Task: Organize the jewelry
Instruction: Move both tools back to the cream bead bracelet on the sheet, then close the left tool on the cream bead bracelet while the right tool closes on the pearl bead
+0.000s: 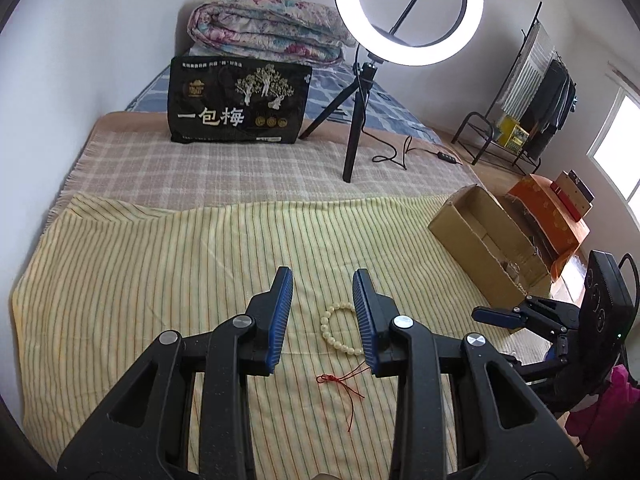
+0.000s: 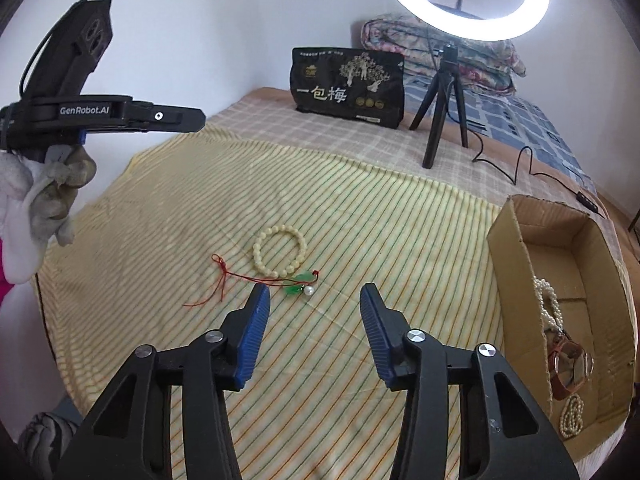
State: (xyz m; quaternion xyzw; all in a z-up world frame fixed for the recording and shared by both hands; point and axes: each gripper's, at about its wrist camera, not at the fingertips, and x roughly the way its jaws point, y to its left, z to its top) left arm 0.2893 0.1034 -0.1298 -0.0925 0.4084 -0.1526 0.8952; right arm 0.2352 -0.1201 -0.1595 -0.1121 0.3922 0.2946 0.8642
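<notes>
Both pairs of tongs are empty. The left gripper (image 1: 322,278) fills the lower middle of its own view with its blue ribbed pads parted by a modest gap and nothing pressed between them; just past the tips lies the round bracelet of cream-coloured beads (image 1: 340,327), partly behind the right-hand pad, and below it the thin red knotted cord (image 1: 340,380). The right gripper (image 2: 315,294) stands wider apart in the lower middle of its view, also holding nothing, with the cord's green pendant and small white pearl (image 2: 301,286) lying just ahead of its tips, touching neither. Both pieces rest on the yellow striped cloth (image 2: 400,220) spread over the bed. At the right edge of that view sits the open brown cardboard box (image 2: 516,248), and in it I can make out a white pearl strand (image 2: 550,304), a brown leather-strap watch (image 2: 568,364) and another small coil of pearls (image 2: 572,416). So I would judge the job well along: several pieces are boxed, and the bead bracelet and red cord have yet to be lifted across.
</notes>
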